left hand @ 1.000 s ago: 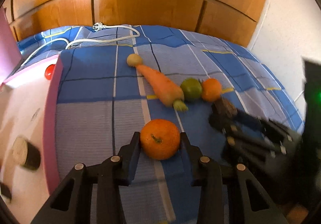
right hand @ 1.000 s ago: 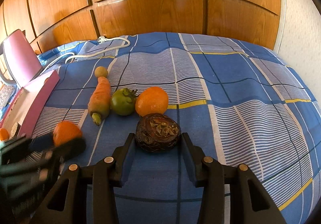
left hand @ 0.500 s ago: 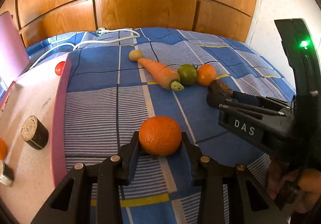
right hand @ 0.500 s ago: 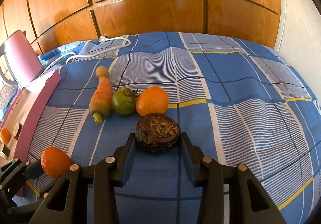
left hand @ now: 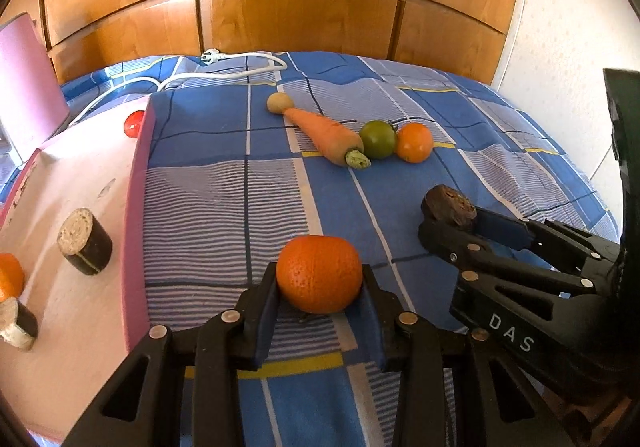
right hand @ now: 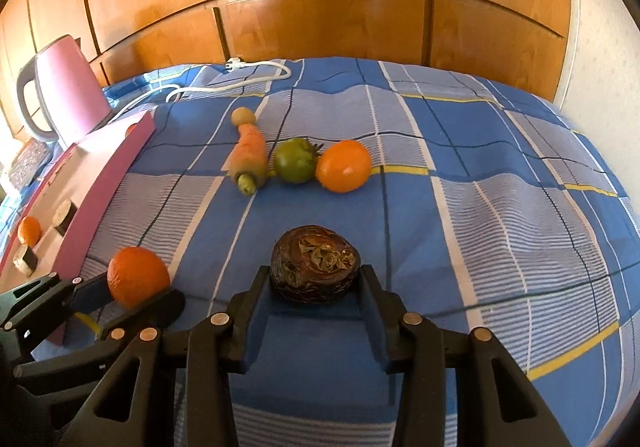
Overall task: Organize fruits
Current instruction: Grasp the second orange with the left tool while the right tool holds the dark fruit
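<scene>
Two hand-held grippers are shown above a blue checked bedspread (right hand: 480,175), each loaded. A mandarin (left hand: 319,273) is clamped between the narrowly parted jaws of the left gripper (left hand: 320,289); a dark brown wrinkled fruit (right hand: 315,265) is pinched likewise by the right gripper (right hand: 314,287). A pink tray (left hand: 138,207), already bearing several pieces, lies to the left of both tools, just beside the left gripper, with the right gripper farther off. Well ahead, a row is formed by a carrot (right hand: 250,157), its long axis pointing away and slightly leftward, a green tomato (right hand: 295,163) and an orange (right hand: 344,166). Delivery to the tray is judged likeliest, the left hand being nearer.
</scene>
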Demonstrator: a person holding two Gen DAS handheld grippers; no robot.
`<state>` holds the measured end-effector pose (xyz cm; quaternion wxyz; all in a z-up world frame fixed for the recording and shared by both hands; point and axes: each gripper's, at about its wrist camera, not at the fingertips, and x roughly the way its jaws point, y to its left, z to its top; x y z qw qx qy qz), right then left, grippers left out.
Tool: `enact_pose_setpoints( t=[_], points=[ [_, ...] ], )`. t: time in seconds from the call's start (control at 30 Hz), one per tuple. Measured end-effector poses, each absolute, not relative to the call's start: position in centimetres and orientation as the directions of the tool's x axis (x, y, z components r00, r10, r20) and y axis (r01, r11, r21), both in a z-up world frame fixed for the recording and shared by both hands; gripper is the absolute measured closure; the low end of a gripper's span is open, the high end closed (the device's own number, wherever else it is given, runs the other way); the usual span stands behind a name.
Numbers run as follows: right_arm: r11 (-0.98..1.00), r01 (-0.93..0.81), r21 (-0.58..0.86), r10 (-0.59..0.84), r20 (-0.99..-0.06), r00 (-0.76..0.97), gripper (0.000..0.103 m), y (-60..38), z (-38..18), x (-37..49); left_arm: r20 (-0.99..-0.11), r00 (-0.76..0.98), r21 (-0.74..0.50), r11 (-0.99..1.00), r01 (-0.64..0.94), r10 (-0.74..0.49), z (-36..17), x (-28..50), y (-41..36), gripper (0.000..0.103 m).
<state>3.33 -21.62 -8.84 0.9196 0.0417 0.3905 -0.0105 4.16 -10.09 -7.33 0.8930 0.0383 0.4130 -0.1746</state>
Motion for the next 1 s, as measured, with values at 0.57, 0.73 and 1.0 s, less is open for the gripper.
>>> enact_pose_setpoints(
  t=[0.57, 0.73, 1.0],
  points=[
    [0.997, 0.033, 0.072, 0.03, -0.734, 0.679, 0.059, -20.9, -8.8, 1.9, -0.765, 0.579, -0.108, 0.943, 0.316, -0.281, -6.9, 3.7, -9.0, 0.066],
    [0.998, 0.028, 0.051, 0.018, -0.738, 0.674, 0.059, -20.6, -8.8, 2.0, -0.765, 0.579, -0.11, 0.943, 0.313, -0.281, -6.8, 3.6, -8.9, 0.066],
    [0.998, 0.031, 0.055, 0.02, -0.742, 0.67, 0.059, -20.6, -8.7, 1.9, -0.753, 0.599, -0.105, 0.948, 0.3, -0.273, -6.1, 3.2, -8.4, 0.066]
  ],
)
